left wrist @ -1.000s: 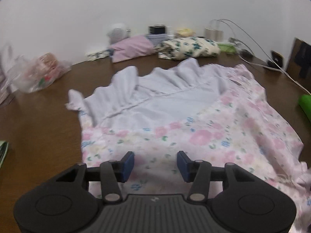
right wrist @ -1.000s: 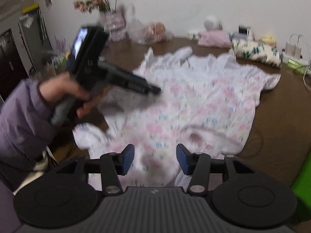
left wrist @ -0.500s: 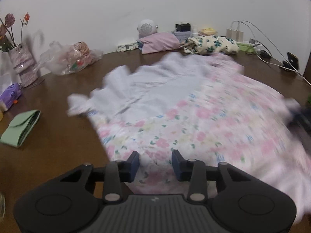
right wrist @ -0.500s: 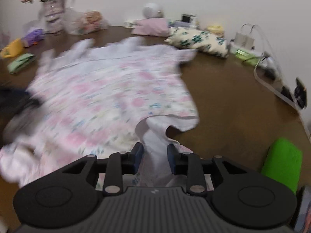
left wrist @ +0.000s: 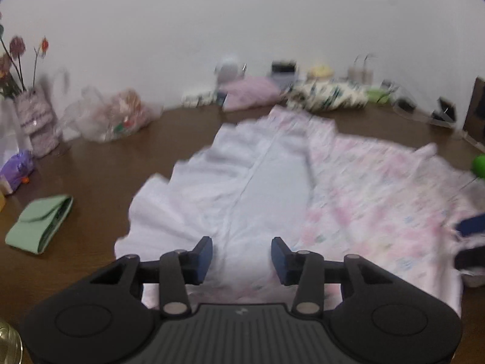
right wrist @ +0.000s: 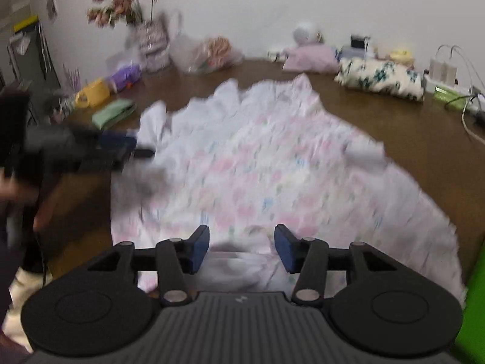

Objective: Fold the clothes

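A pink floral garment (left wrist: 379,194) with a pale lilac inner side (left wrist: 242,182) lies spread on the brown table (left wrist: 100,179); it also shows in the right wrist view (right wrist: 272,163). My left gripper (left wrist: 241,257) is open, low over the garment's near left edge, holding nothing. My right gripper (right wrist: 241,247) is open over the garment's near hem, with a fold of cloth lying between the jaws but not pinched. The left gripper also appears blurred at the garment's left edge in the right wrist view (right wrist: 127,147). Both views are motion-blurred.
A green folded cloth (left wrist: 39,223), a vase of flowers (left wrist: 36,124) and a plastic bag (left wrist: 115,118) stand at the left. Folded clothes (left wrist: 327,97) and chargers with cables (right wrist: 454,91) line the far wall. A green object (right wrist: 473,312) is at the right.
Both grippers were narrowed on the garment's edge half a second ago and have opened. The garment has been dragged and turned, and now lies flatter. Both cameras have swung.
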Demonstrator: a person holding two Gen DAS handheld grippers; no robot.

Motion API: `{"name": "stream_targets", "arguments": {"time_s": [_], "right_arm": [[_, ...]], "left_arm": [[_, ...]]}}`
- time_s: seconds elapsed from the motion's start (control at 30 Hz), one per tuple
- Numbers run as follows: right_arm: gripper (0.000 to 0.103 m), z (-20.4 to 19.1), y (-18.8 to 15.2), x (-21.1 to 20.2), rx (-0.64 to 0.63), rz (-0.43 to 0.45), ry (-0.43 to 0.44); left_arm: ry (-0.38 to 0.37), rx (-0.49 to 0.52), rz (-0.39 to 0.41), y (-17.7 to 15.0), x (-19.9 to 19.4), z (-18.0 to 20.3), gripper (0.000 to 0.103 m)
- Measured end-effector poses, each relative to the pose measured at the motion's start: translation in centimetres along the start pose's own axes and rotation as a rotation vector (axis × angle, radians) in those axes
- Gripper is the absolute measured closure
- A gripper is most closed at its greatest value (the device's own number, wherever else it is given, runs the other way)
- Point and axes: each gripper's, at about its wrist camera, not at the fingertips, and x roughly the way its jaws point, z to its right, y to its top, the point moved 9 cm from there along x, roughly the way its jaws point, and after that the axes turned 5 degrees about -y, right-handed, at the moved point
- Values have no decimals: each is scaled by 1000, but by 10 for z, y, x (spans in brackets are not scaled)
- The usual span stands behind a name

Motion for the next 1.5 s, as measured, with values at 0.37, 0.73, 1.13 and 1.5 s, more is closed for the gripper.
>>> {"name": "stream_targets", "arguments": {"time_s": [0.37, 0.73, 1.13, 1.5], "right_arm": [[66, 40, 18, 24, 22, -7, -153], [47, 72, 42, -12, 102, 82, -200], [81, 76, 0, -5, 143, 15, -231], [73, 55, -10, -17, 53, 33, -191]], "left_arm": [[10, -120, -23, -35, -30, 1, 65], [-101, -126, -65, -46, -63, 36, 70], [-126, 208, 101, 96, -31, 103, 37], [-207, 162, -98, 124, 135, 155, 76]]}}
